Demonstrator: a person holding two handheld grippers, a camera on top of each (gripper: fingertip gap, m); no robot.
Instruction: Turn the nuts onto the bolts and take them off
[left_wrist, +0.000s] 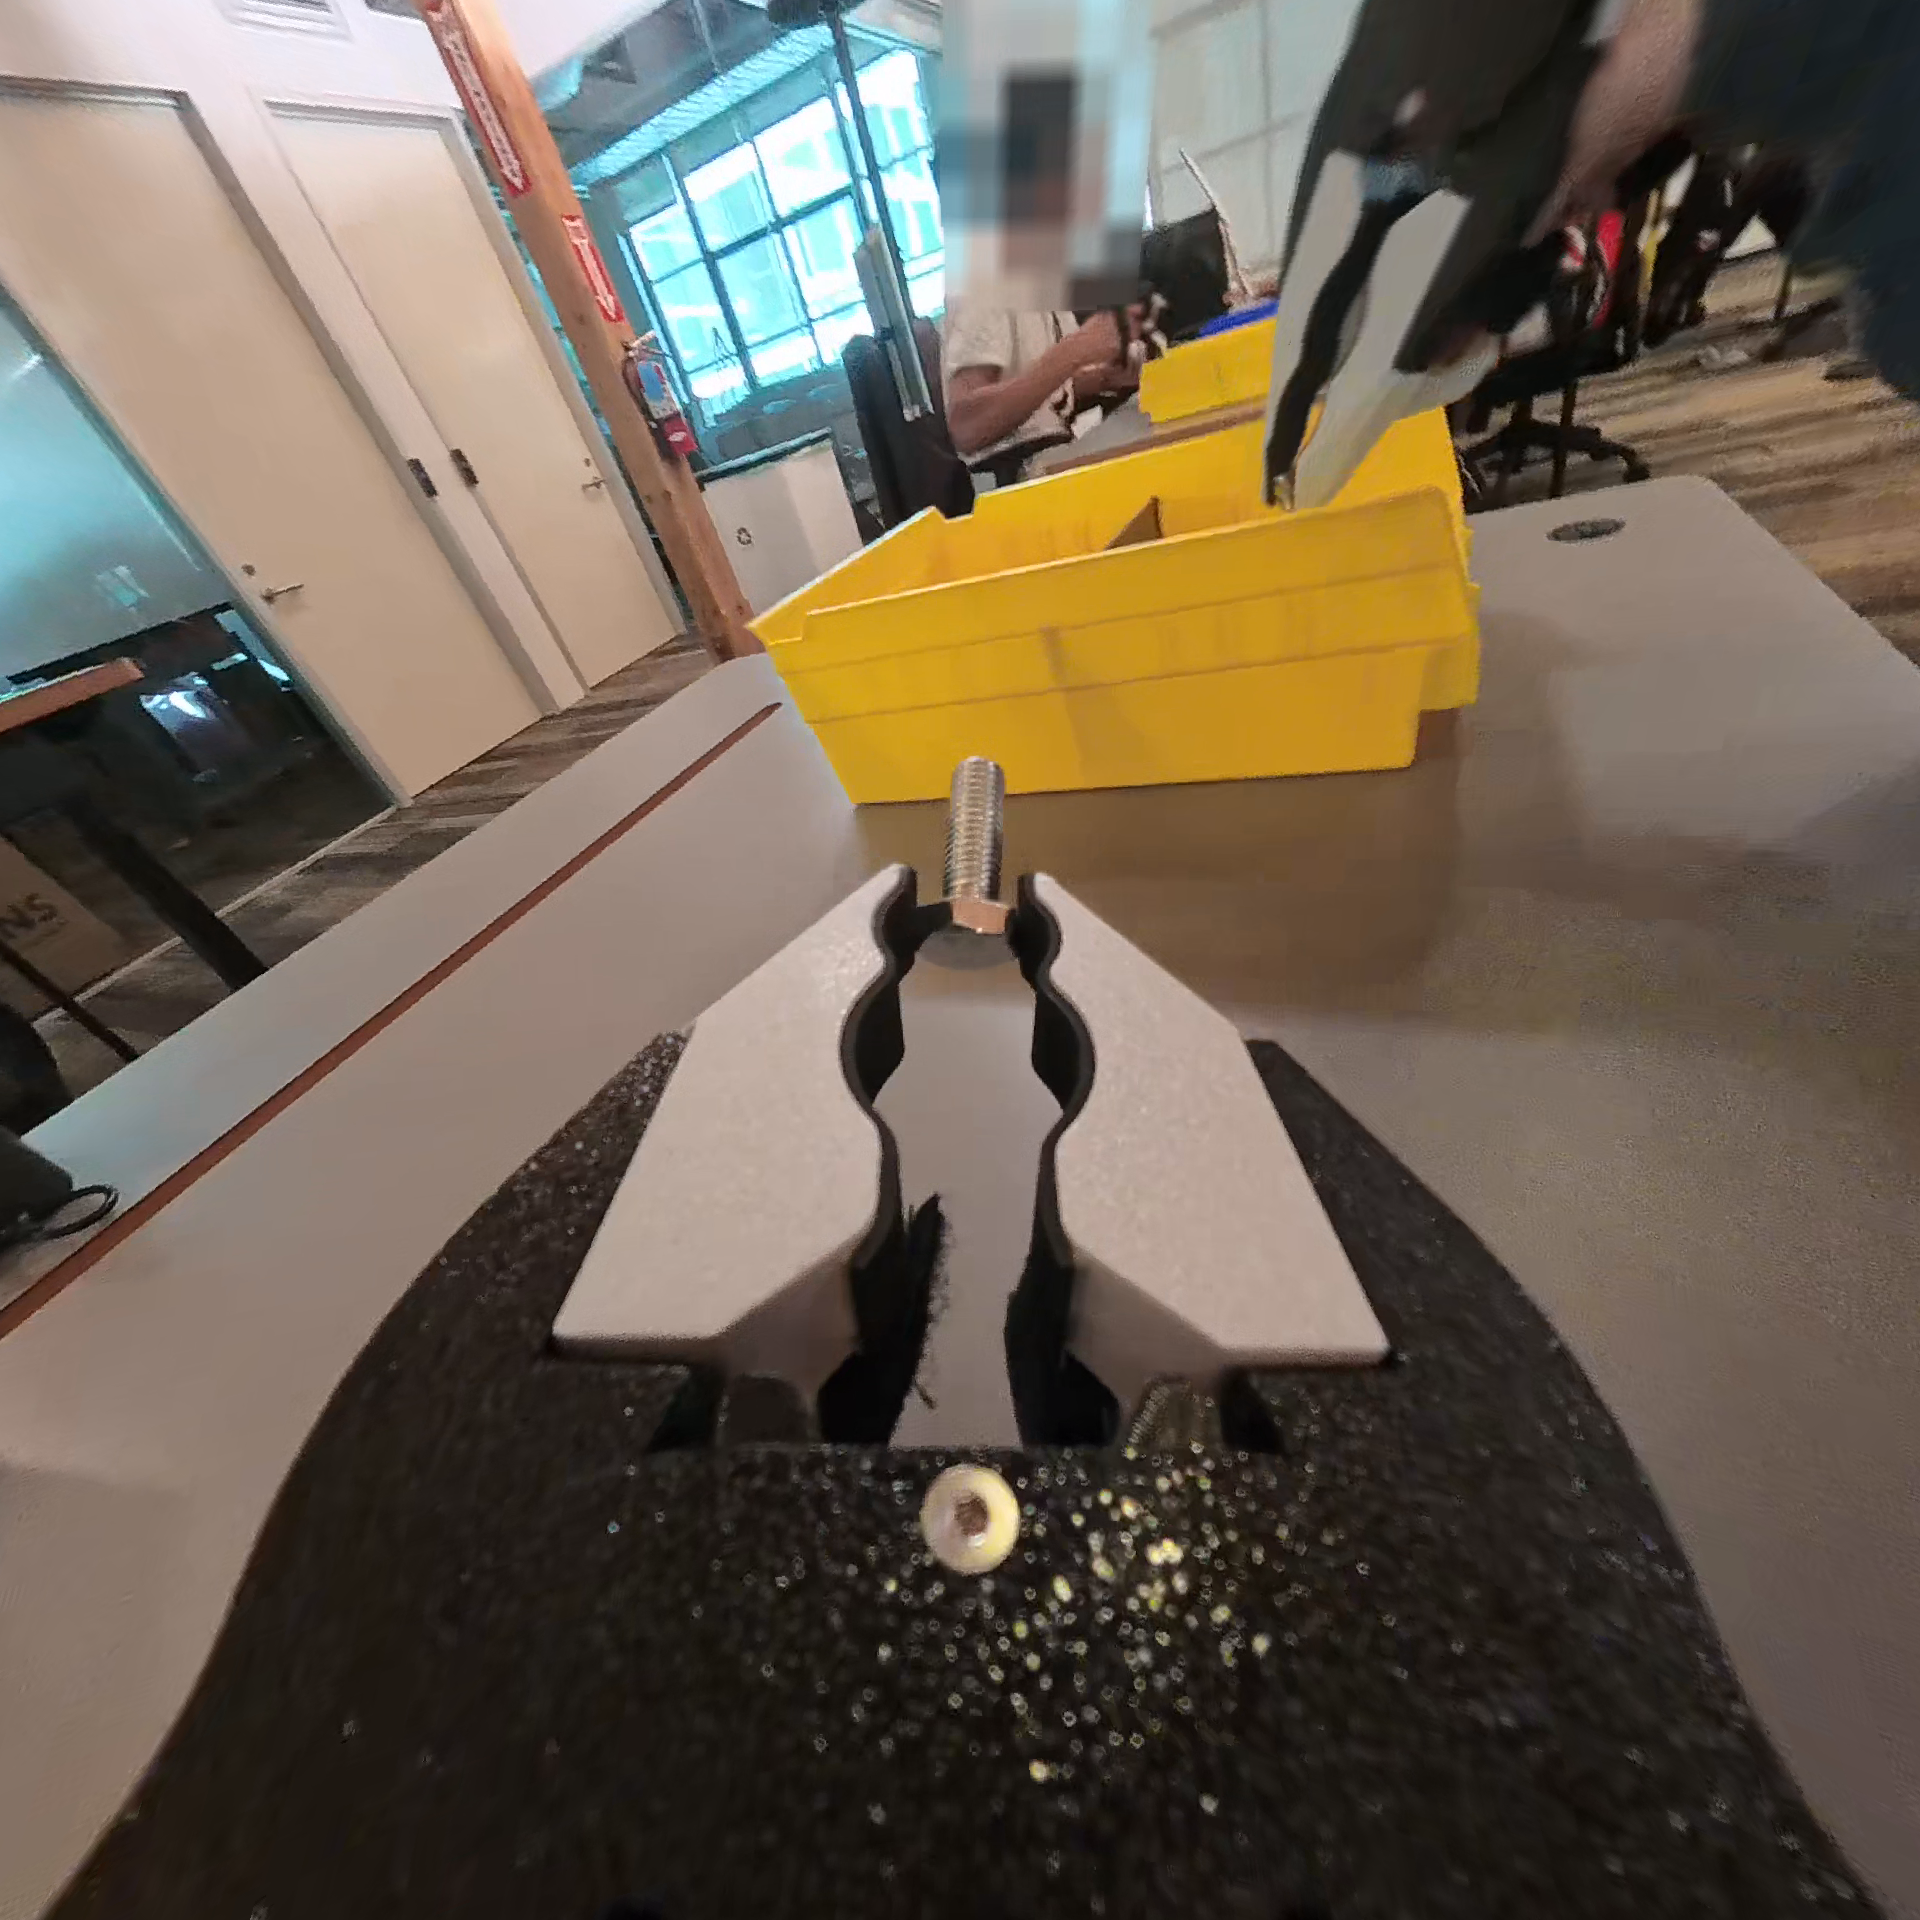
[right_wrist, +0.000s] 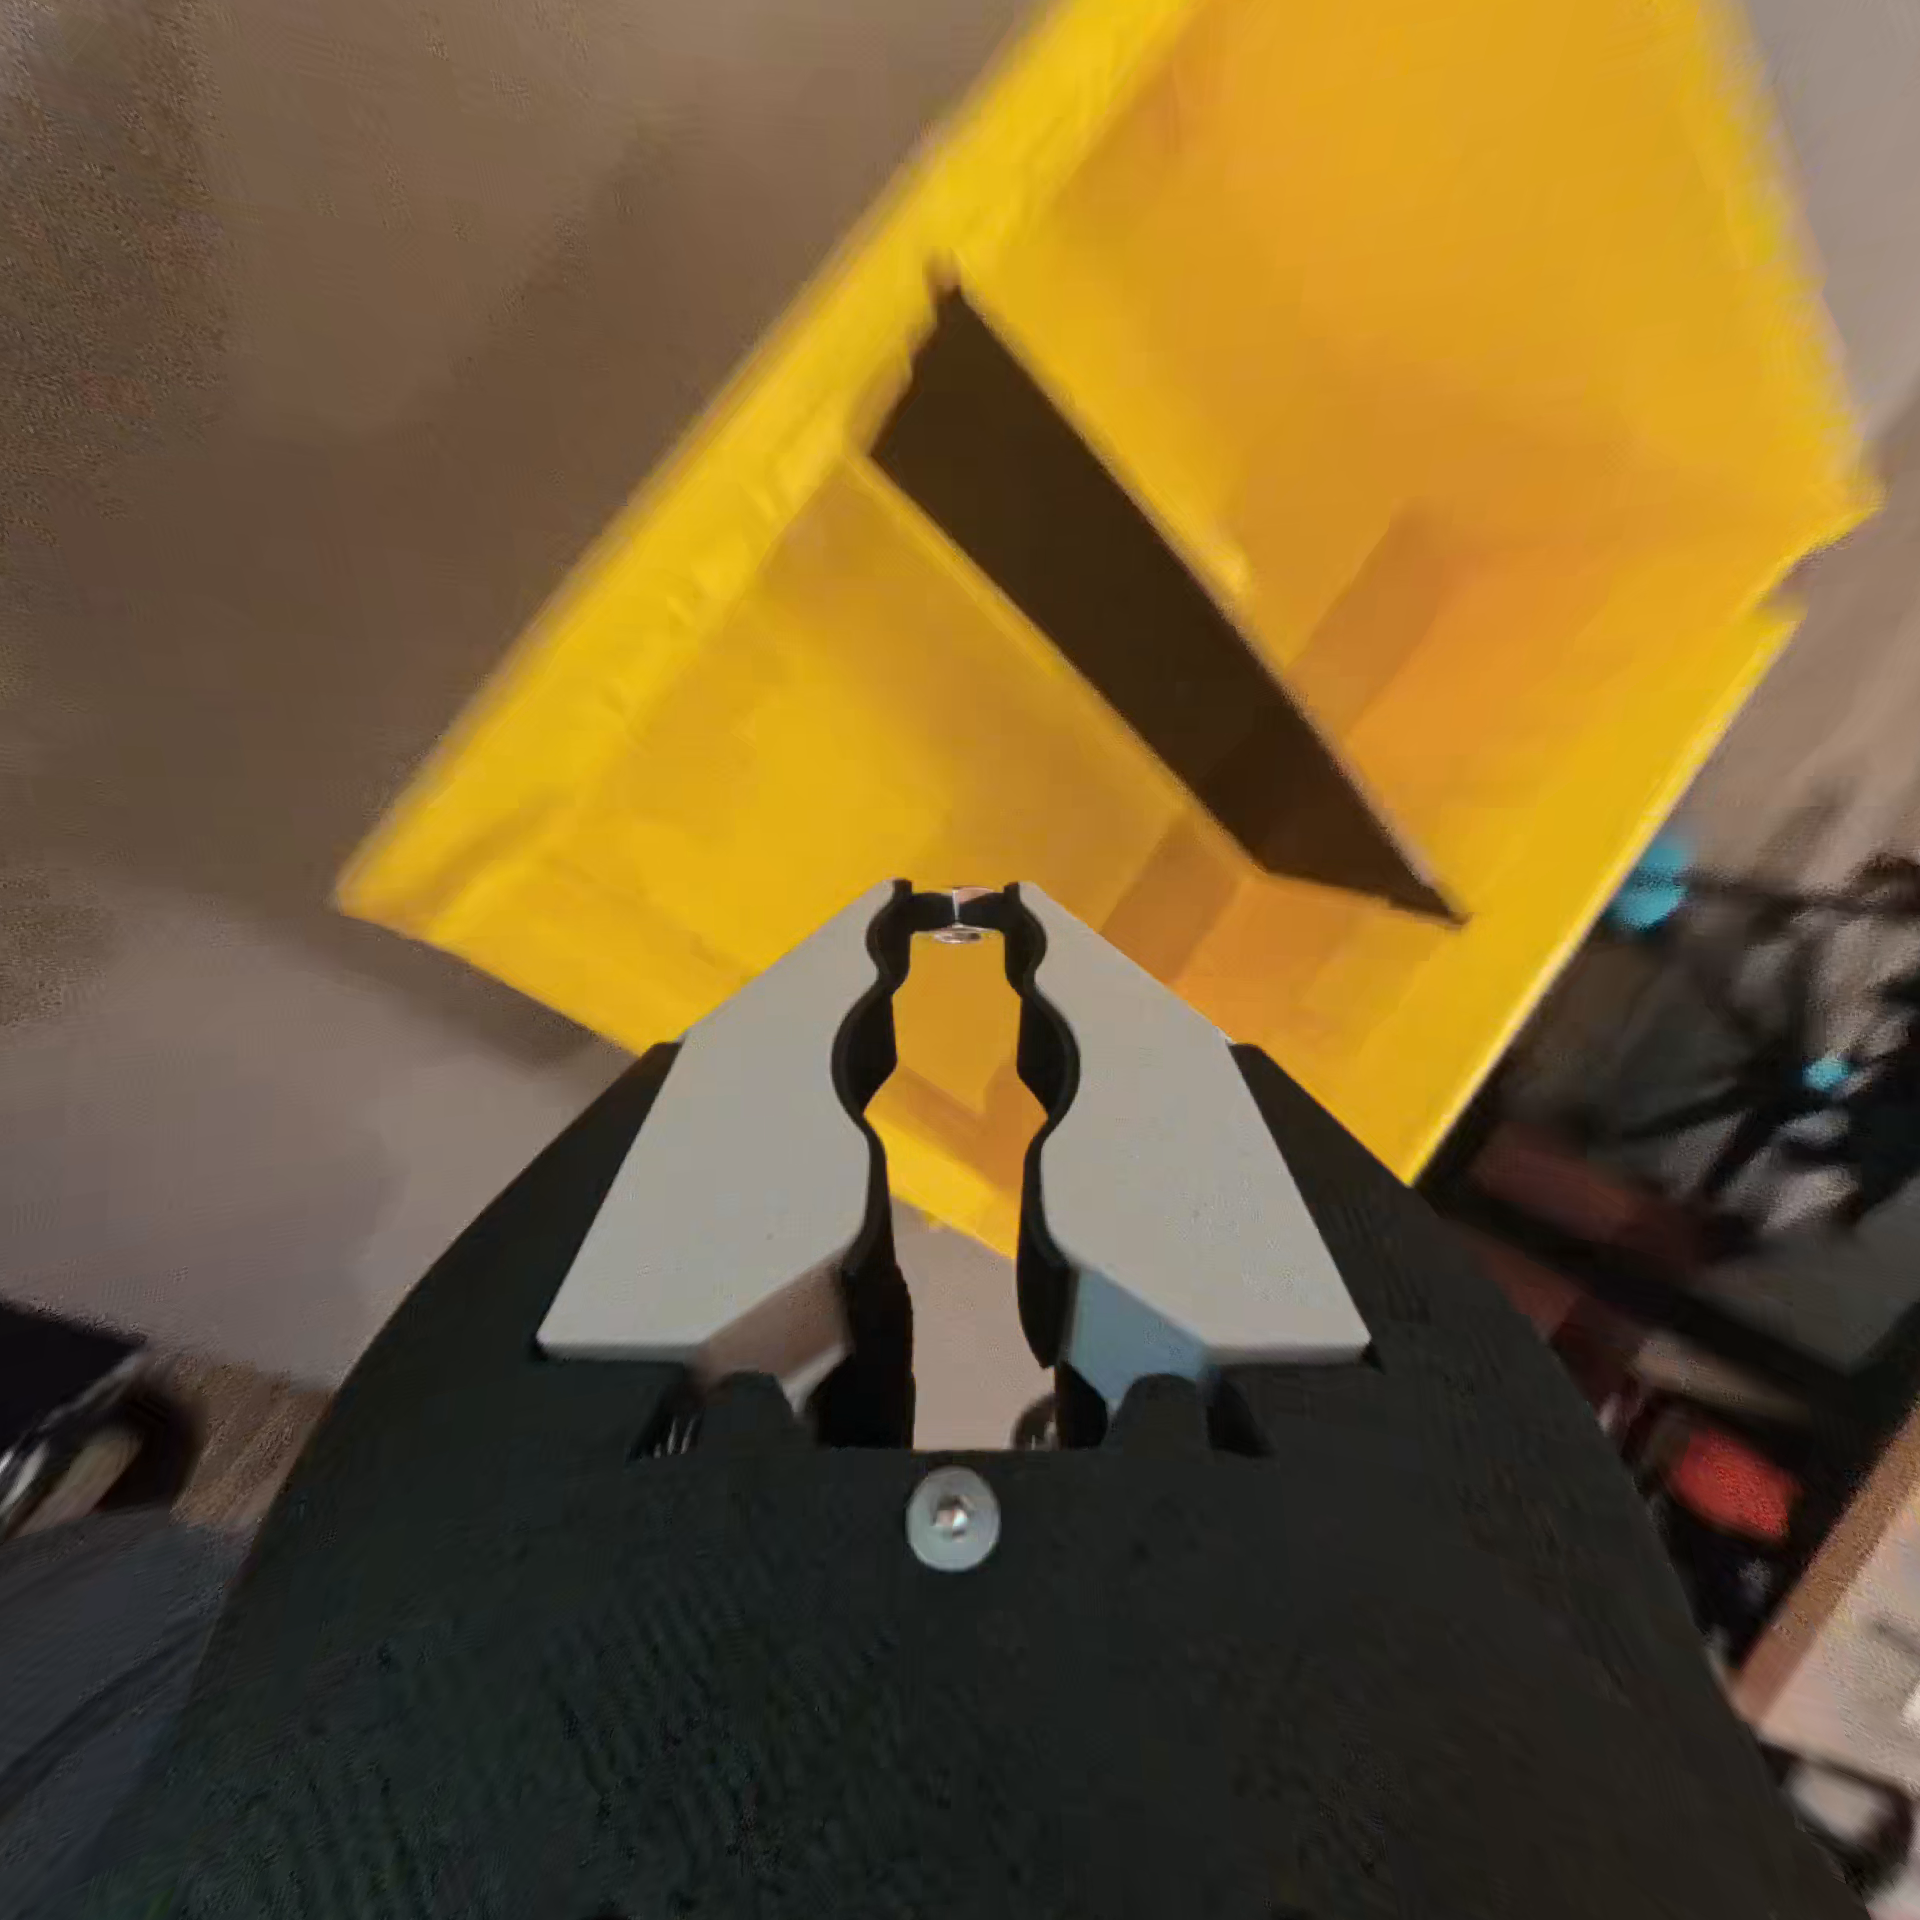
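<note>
My left gripper (left_wrist: 971, 902) is shut on the hex head of a silver bolt (left_wrist: 974, 844). It holds the bolt upright, with the threaded shank pointing up, just above the grey table (left_wrist: 1558, 987). My right gripper (right_wrist: 958, 902) is shut on a small silver nut (right_wrist: 956, 906), pinched at the fingertips. It hangs over the yellow bin (right_wrist: 1403, 312). In the left wrist view the right gripper (left_wrist: 1299, 488) shows at the upper right, above the far edge of the yellow bin (left_wrist: 1122, 665), well beyond the bolt. The right wrist view is blurred.
A dark divider (right_wrist: 1143, 603) stands inside the yellow bin. A second yellow bin (left_wrist: 1205, 374) sits farther back. A person sits at a desk behind them. The table's left edge has a brown groove (left_wrist: 416, 997). Doors, a wooden post and office chairs stand around.
</note>
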